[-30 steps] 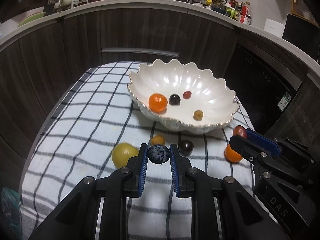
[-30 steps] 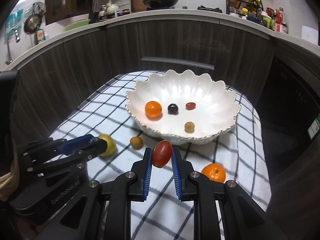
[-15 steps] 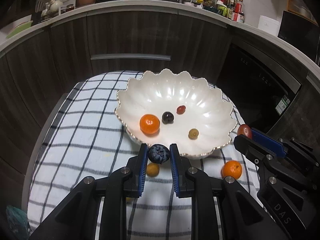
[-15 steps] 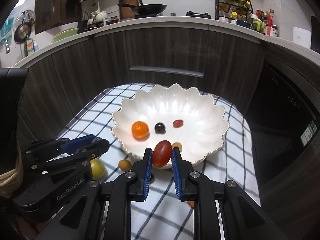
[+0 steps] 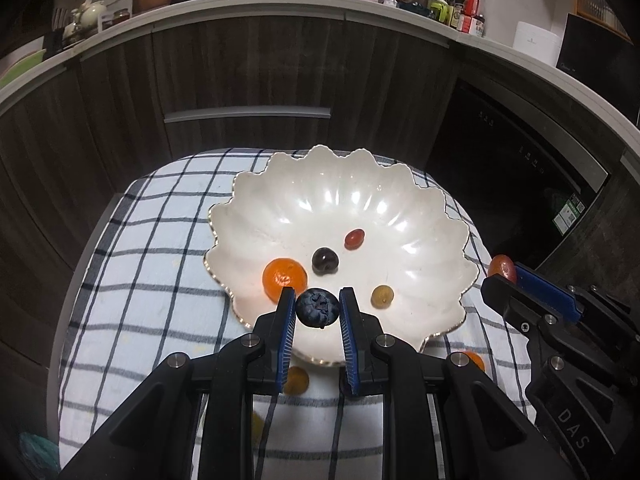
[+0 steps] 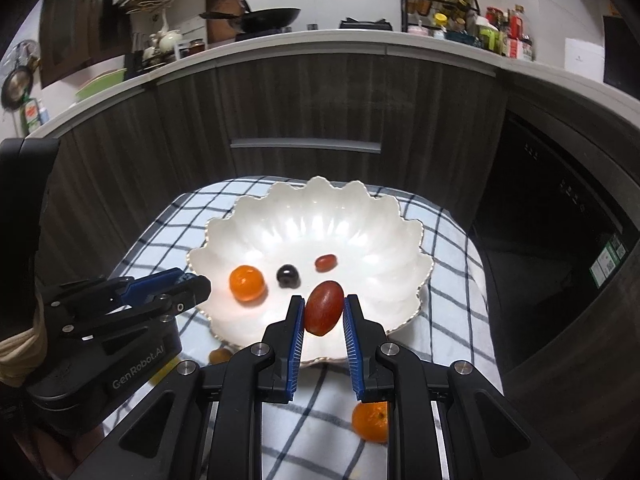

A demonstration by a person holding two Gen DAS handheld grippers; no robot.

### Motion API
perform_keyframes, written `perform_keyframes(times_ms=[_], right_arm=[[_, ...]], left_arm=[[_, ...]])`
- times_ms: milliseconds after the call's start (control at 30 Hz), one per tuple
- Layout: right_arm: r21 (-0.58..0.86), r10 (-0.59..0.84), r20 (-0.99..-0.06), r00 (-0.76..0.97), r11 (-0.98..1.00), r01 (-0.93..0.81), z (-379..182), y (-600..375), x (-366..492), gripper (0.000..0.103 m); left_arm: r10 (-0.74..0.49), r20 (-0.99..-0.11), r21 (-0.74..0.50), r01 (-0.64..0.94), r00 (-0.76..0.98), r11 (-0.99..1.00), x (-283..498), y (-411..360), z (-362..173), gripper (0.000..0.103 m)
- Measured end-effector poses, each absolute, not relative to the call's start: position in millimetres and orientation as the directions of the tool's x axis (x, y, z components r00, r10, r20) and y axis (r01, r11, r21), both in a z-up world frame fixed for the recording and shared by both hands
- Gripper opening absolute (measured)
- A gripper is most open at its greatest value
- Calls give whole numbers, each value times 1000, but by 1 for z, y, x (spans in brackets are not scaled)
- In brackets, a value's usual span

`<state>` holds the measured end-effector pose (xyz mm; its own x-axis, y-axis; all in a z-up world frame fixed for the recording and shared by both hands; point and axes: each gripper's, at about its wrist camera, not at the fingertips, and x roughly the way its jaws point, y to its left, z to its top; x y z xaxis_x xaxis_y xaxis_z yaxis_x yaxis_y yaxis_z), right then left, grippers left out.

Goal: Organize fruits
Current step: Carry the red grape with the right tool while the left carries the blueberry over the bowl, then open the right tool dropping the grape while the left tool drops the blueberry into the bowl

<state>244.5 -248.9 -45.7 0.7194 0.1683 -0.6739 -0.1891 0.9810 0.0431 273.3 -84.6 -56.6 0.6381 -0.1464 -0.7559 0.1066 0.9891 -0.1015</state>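
A white scalloped bowl (image 5: 420, 216) (image 6: 360, 216) stands on a checked cloth. It holds an orange fruit (image 5: 284, 278) (image 6: 247, 282), a dark grape (image 5: 325, 260) (image 6: 287, 275), a small red fruit (image 5: 354, 238) (image 6: 325, 262) and a yellowish grape (image 5: 381, 296). My left gripper (image 5: 317, 307) is shut on a blueberry (image 5: 317, 307), held over the bowl's near rim. My right gripper (image 6: 323, 314) is shut on a red grape (image 6: 324, 307), held above the bowl's near side. Each gripper shows in the other's view: the right one (image 5: 500, 274) beside the bowl's right rim, the left one (image 6: 192, 282) at its left rim.
On the cloth (image 5: 152, 264) in front of the bowl lie a small amber fruit (image 5: 297, 380) (image 6: 219, 356), an orange (image 6: 370, 420) (image 5: 474, 360) and a yellow fruit (image 5: 257, 426), mostly hidden by my fingers. Dark kitchen cabinets (image 5: 240, 72) and a worktop curve behind the table.
Both grippers have risen and moved forward with their fruit, from above the cloth in front of the bowl to over the bowl's near rim. Both stay shut.
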Motion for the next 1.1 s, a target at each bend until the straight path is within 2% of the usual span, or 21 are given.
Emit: perform_keyframes(times_ms=[267,867,1067,1100], right_arm=[[50,147,-704,695,986,-158,-55,-259,271,21],[34,108,-763,637,991,-128,-83,-268,324,21],[32,91,-775,626,994,-105,-88,-272,330,23],[32,88,-774,627,994,-101,-88,-272,329,27]], left_arm=[[-133,-777,-63,134,616,989,300,-95,-66,23],[-143,-819,-64,159,556,985,344,-104,-89,23],[-155,-819,-76,163,553,984,343,-103,-87,46],[-156,-818,-76,165,553,983,343,-104,-87,51]])
